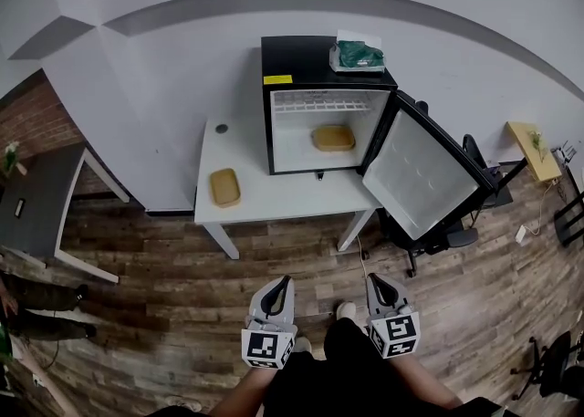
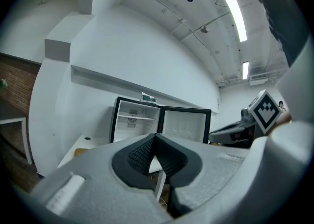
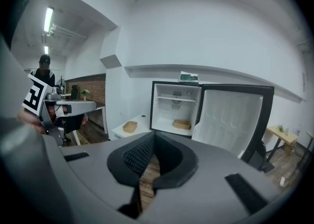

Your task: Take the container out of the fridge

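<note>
A black mini fridge (image 1: pixel 301 64) stands on a white table (image 1: pixel 274 194) with its door (image 1: pixel 420 173) swung open to the right. Inside, on the fridge floor, lies a tan container (image 1: pixel 333 138), also seen in the right gripper view (image 3: pixel 181 124). A second tan container (image 1: pixel 224 186) rests on the table left of the fridge. My left gripper (image 1: pixel 281 285) and right gripper (image 1: pixel 376 282) hover low over the wooden floor, well short of the table. Both are shut with nothing between their tips. In the left gripper view the fridge (image 2: pixel 135 117) shows beyond the closed tips (image 2: pixel 155 136).
A green packet (image 1: pixel 358 55) lies on top of the fridge. A grey desk (image 1: pixel 36 201) stands at the left, an office chair (image 1: pixel 447 237) under the open door, and a small wooden table (image 1: pixel 538 151) at the right. A person (image 3: pixel 45 71) stands far left.
</note>
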Demonstrator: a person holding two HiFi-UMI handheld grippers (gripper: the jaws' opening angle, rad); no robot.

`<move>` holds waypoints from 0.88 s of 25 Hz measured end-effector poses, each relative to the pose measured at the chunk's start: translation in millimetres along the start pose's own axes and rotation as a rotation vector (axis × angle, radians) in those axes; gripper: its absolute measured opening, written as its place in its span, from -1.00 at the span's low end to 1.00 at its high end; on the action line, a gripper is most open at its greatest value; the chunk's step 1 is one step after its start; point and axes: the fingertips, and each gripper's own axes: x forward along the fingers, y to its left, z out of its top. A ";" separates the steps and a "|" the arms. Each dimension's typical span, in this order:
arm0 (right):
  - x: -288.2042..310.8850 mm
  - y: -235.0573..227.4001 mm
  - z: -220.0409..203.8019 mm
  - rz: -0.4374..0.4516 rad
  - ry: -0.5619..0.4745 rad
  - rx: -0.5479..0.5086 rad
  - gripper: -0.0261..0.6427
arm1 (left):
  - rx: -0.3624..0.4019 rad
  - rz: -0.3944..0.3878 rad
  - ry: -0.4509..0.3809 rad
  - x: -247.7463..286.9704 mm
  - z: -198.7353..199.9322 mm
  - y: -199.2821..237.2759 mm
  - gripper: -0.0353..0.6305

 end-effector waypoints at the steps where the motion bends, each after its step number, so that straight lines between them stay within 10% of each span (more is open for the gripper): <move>1: 3.4 -0.5 -0.6 0.004 0.004 0.001 -0.93 | -0.004 0.000 0.005 2.1 -1.8 1.9 -0.84; 22: 156.3 -84.6 34.8 0.124 -0.043 0.027 -0.93 | 0.024 0.092 0.069 157.8 -7.1 45.9 -0.85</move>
